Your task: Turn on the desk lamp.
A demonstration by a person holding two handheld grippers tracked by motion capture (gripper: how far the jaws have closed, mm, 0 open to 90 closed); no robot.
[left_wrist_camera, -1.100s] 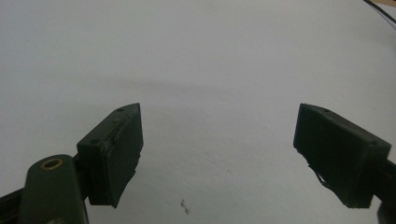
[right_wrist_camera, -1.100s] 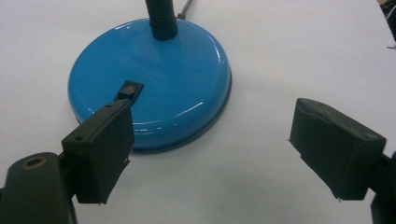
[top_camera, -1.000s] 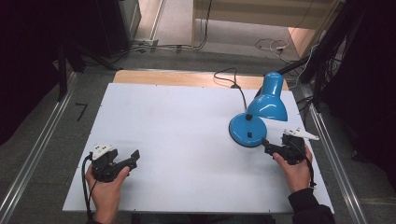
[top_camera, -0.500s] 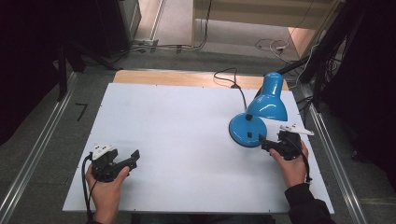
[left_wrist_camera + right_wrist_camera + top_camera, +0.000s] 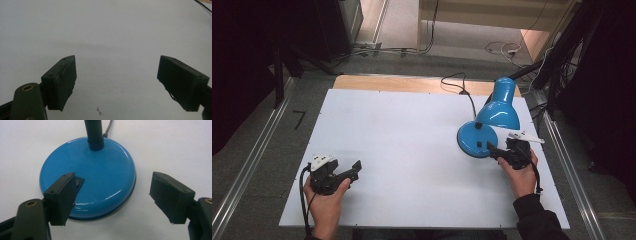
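No readable text or labels

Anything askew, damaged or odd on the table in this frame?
Nothing stands out. The blue desk lamp stands upright on its round base, intact, cord trailing off the far edge. The right gripper is open at the base near its switch; the left gripper is open over bare table.

The lamp (image 5: pixel 492 120) is glossy sky blue on shade and round base, with a black ribbed neck, black switch (image 5: pixel 78 183) and black cord. The surface (image 5: pixel 412 145) is plain white, light wood at 12 o'clock. Both grippers' jaws are matt black.
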